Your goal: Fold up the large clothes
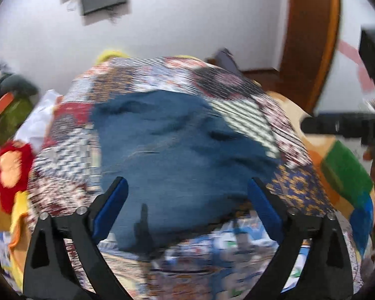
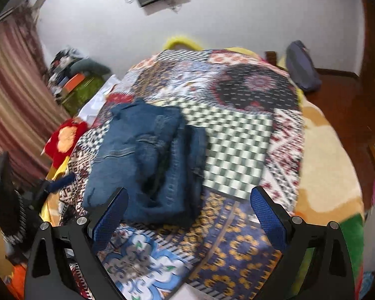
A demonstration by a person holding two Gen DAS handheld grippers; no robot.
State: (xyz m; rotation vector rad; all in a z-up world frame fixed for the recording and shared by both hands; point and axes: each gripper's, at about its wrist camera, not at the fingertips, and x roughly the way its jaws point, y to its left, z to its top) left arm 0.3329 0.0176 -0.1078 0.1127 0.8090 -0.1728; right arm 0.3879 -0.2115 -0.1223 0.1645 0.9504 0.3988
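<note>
We see folded blue jeans (image 2: 147, 160) lying in a thick bundle on a patchwork quilt (image 2: 237, 140) spread over a bed, toward the bed's left edge. Our left gripper (image 1: 187, 195) hovers over the denim with jaws wide and nothing between them. Our right gripper (image 2: 188, 206) sits just right of the bundle, jaws wide, holding nothing.

jeans (image 2: 147, 160): folded, on patchwork quilt (image 2: 237, 135) | right gripper (image 2: 187, 212): spread wide, empty
</note>
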